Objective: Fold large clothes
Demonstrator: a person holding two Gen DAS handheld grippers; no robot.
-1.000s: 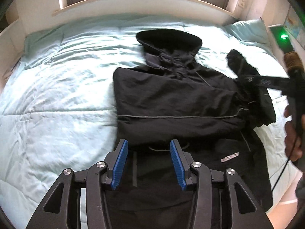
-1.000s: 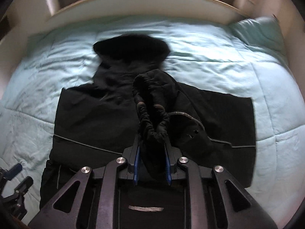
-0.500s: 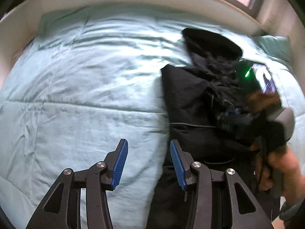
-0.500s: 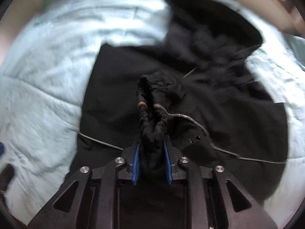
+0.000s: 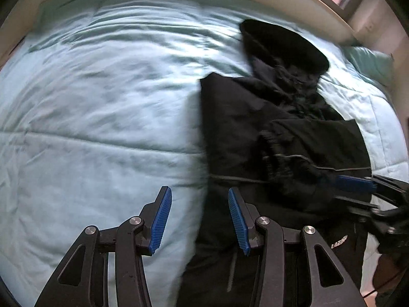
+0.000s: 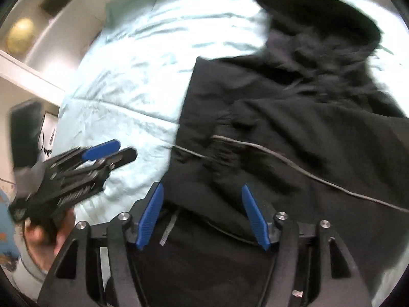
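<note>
A black hooded jacket lies flat on the bed, hood toward the window. One sleeve is folded across its chest, and the cuff lies loose on the fabric. My right gripper hovers just over the jacket below that cuff. Its jaws are opening and nothing is pressed between the blue pads. It also shows at the right edge of the left wrist view as the right gripper. My left gripper stands open over the jacket's left edge, half above the bedspread. In the right wrist view the left gripper holds nothing.
A light teal quilted bedspread covers the bed. A matching pillow lies at the far right below the window sill. A white shelf and a dark object stand left of the bed. A person's hand grips the left tool.
The right gripper has let go of the sleeve cuff, which now lies across the jacket's chest, and its jaws have widened. The left gripper has shifted from the jacket's hem to its left edge and sunk lower.
</note>
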